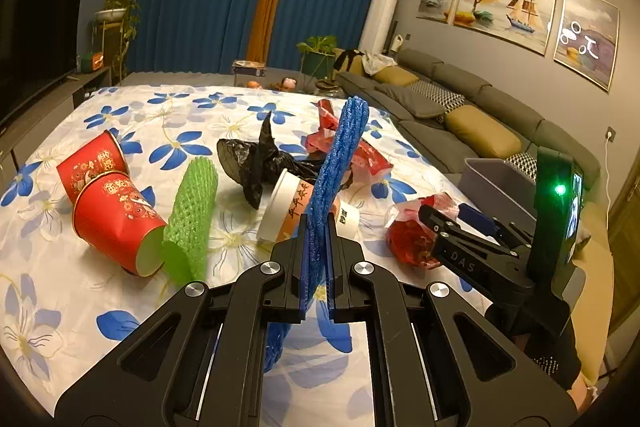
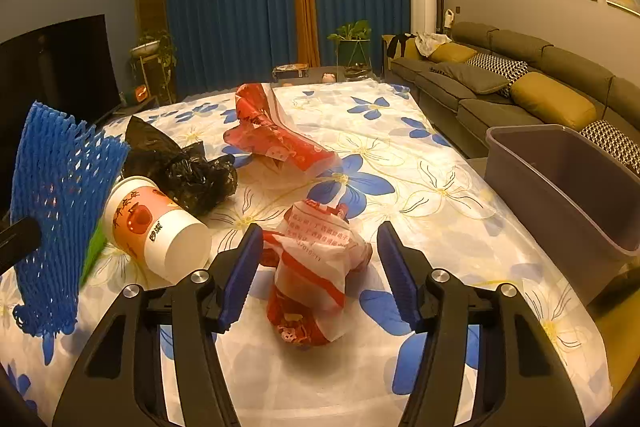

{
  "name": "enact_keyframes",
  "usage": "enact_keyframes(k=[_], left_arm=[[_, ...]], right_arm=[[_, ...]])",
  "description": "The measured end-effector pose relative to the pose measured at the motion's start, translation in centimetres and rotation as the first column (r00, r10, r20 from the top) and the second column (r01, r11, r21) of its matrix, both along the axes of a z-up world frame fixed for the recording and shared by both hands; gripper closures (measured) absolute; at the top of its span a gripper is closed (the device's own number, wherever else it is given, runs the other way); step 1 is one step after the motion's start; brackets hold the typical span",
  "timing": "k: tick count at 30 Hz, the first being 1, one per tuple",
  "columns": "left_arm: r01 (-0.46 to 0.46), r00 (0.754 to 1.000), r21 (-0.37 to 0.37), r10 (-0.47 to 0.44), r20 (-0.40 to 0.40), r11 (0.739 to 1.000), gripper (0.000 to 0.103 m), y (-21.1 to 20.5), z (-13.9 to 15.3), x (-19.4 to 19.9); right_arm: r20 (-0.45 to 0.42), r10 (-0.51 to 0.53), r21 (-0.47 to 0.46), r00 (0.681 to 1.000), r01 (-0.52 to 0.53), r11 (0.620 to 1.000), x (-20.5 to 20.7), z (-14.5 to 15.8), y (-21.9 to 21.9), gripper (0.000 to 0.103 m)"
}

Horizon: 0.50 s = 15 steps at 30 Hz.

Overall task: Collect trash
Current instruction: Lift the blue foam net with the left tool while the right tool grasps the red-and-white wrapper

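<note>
Presently, left hand-held gripper [image 1: 316, 259] clamped a blue foam mesh sleeve [image 1: 340, 155], lifted clear. Right hand-held gripper [image 2: 318, 267] stood half-open astride a crumpled red-and-white plastic wrapper [image 2: 316, 275] on the floral-clothed counter [image 2: 420, 155]; best squeezed mid-bundle (it looked slippery). Grey plastic bin [image 2: 568, 183]: contents unseen.

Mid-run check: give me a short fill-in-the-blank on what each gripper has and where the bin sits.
1. The left gripper is shut on a foam net sleeve coloured ____.
2. The crumpled red-and-white wrapper lies between the open pads of the ____ gripper.
3. The grey bin stands at the table's ____ edge in the right wrist view.
4. The white paper cup lies on its ____.

Missing words: blue; right; right; side
</note>
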<state>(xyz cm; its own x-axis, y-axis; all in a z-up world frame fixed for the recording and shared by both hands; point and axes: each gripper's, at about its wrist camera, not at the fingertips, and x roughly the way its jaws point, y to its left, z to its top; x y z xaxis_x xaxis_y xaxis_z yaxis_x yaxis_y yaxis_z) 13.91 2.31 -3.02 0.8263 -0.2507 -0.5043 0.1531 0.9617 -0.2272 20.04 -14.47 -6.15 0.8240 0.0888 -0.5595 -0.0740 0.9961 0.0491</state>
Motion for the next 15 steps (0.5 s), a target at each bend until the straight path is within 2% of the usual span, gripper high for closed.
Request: enact_keyframes(k=[5,8,15], left_arm=[[-0.004,1.0,-0.004,0.004,-0.006,1.0,0.097,0.04,-0.19,0.13],[-0.005,1.0,-0.006,0.005,-0.009,1.0,0.097,-0.04,-0.3,0.06],[-0.004,1.0,-0.007,0.004,-0.01,1.0,0.097,-0.18,-0.43,-0.11]], right_arm=[[-0.018,0.005,0.004,1.0,-0.004,1.0,0.29,-0.27,-0.11,0.057],[-0.02,0.004,0.01,1.0,-0.004,1.0,0.31,-0.28,-0.21,0.058],[-0.036,0.002,0.044,0.999,0.0,0.999,0.69,-0.36,-0.71,0.069]])
